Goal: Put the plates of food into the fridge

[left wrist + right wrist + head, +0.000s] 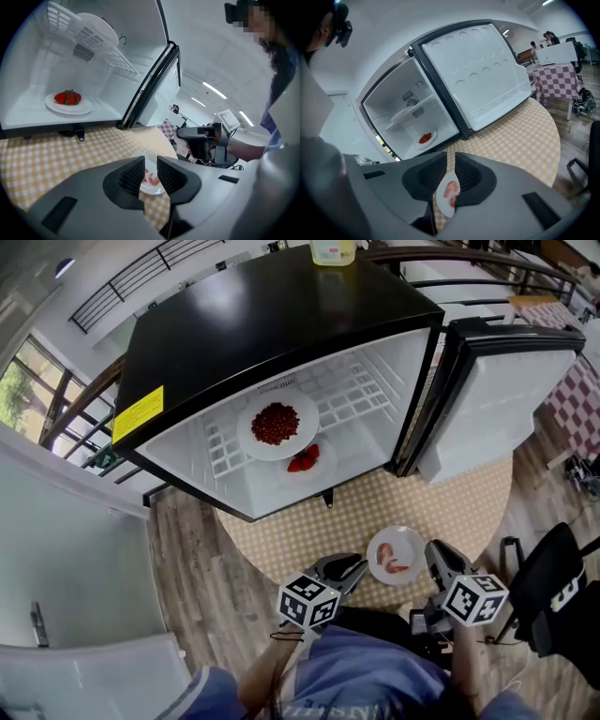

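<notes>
Right now the last plate of shrimp (396, 556) sits low over the near edge of the table (309, 531), between your 2 claws and well apart from the fridge (272, 324). I cannot tell whether it rests on the checked cloth or hangs just above it.

Your right claw (450, 159) has the plate's rim between its jaws and looks clamped on it. That suits a thin, flat dish: a pinch on the edge keeps the food clear of the pads.

Your left claw (150, 164) comes in from the opposite side with its jaws slightly apart. The plate's near edge shows in the gap, but nothing is pressed there. I judge it is there to take the far rim, so the plate rides level on 2 holds, not tipping from 1.

The door (497, 399) stands swung wide to the right, which leaves a straight path in from the table. Inside, a plate of small red pieces (276, 425) rests on the wire shelf (356, 395). A plate of strawberries (305, 461) sits on the fridge floor below it. Both sit left of centre, so the bare shelf to their right looks like the natural spot for this one.

Close the left side before you lift, and keep the plate flat through the opening.
</notes>
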`<state>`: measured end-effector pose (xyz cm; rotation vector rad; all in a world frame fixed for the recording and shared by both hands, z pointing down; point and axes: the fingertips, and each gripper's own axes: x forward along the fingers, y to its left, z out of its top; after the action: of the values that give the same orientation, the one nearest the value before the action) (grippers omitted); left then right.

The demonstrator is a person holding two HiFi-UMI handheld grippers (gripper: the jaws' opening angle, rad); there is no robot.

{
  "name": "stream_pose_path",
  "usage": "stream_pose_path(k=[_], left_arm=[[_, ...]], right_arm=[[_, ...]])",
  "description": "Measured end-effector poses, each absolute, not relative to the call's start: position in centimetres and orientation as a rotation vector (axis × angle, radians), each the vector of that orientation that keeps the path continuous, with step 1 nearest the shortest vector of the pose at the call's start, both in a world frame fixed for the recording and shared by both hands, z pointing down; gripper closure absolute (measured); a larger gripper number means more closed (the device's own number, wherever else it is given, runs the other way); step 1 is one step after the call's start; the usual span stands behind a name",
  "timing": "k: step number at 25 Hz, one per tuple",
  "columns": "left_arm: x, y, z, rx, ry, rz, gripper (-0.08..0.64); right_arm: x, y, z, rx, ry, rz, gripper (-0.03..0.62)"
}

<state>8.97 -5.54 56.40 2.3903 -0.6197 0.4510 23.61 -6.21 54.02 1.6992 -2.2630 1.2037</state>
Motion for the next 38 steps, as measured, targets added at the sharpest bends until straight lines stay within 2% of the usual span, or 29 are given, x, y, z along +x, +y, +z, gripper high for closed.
stream_pose_path(k=[12, 15, 28, 38], left_arm=[[11.1, -4.7, 63.9, 2.219, -0.545, 0.608, 0.363], [11.1, -4.4, 65.2, 2.18, -0.555, 0.655, 0.342], [12.0, -4.3, 66.1, 2.214, -0.516, 0.783, 0.339], [11.8, -4.4, 65.7, 2.244, -0.56, 0.765, 0.339]], right_arm=[[27.6, -4.3, 62.0, 1.615, -2.011, 1.444, 0.529], [27.2, -4.0, 63.0, 1.589, -1.993, 1.464, 0.498], [24.6, -3.0, 67.1, 1.418, -1.919, 1.304, 0.485], [24.2, -3.8, 65.8, 1.442, -1.939, 1.276, 0.515]])
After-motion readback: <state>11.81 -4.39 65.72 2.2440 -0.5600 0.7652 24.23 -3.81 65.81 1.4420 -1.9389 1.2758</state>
